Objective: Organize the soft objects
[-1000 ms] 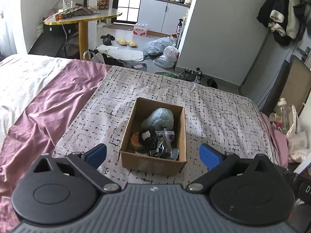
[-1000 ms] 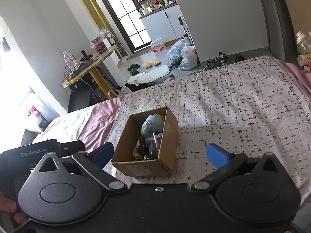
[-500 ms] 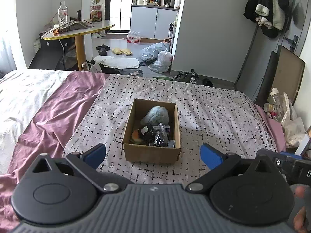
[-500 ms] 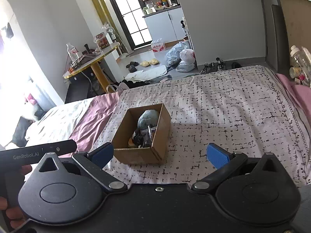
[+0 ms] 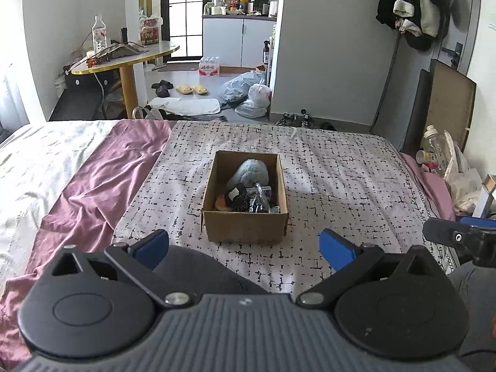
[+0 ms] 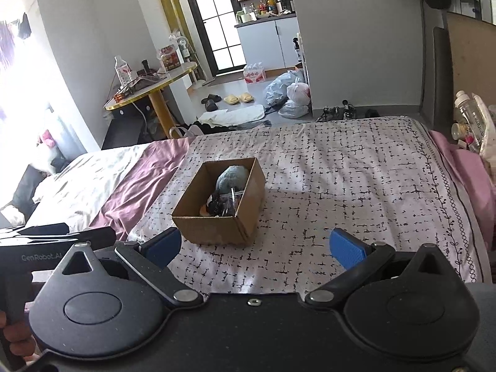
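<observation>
Currently, the cardboard box (image 5: 246, 195) is set open-topped at mid-bed on the patterned sheet (image 5: 341, 186), roughly 12 o'clock from the left gripper (image 5: 243, 246) and about 11 o'clock from the right gripper (image 6: 254, 245). It is probably parked there so it can be reached from either side.

Soft items are packed inside the box: a grey-blue plush (image 5: 251, 173) at the far end, and dark bundled pieces (image 5: 248, 200) plus something orange (image 5: 221, 204) at the near end. What the dark pieces are cannot be told. Nothing loose is seen on the sheet around the box.

Both grippers are held low and well back from the box, near the 6 o'clock edge of the bed, and aimed at it. This is judged to be a stand-off pose: either the contents are about to be taken out, or the packing is finished. Which one cannot be told.

Claws:
- Left: fingers spread wide, blue pads (image 5: 336, 249) well apart; nothing held, nothing touched.
- Right: spread equally wide, nothing between the blue pads (image 6: 345, 248), no contact.

At 3 o'clock in the left view, part of the right gripper's body is seen beside the bed edge.
</observation>
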Tool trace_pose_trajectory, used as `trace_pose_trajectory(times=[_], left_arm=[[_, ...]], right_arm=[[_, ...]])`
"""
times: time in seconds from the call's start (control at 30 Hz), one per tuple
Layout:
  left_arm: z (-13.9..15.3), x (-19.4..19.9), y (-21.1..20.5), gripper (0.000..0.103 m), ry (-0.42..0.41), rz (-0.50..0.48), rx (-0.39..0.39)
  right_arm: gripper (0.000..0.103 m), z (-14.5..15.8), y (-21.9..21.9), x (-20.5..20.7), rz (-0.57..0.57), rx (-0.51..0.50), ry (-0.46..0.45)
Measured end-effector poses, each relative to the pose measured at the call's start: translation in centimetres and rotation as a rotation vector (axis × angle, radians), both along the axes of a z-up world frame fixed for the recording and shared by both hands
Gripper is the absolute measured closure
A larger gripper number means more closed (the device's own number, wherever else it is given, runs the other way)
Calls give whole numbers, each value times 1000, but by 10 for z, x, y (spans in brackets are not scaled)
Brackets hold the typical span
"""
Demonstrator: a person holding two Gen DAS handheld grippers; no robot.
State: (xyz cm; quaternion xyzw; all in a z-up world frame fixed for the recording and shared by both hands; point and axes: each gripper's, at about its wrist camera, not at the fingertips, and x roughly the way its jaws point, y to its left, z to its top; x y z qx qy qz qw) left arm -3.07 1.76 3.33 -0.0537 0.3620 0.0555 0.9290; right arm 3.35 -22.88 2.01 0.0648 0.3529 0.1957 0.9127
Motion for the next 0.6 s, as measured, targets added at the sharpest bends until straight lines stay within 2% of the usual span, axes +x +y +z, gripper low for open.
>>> trace_pose_trajectory(times=[0.6], left_arm=[[14, -19, -3, 0, -43, -12, 15]], right_arm=[[0, 15, -16, -21, -31, -4, -37]])
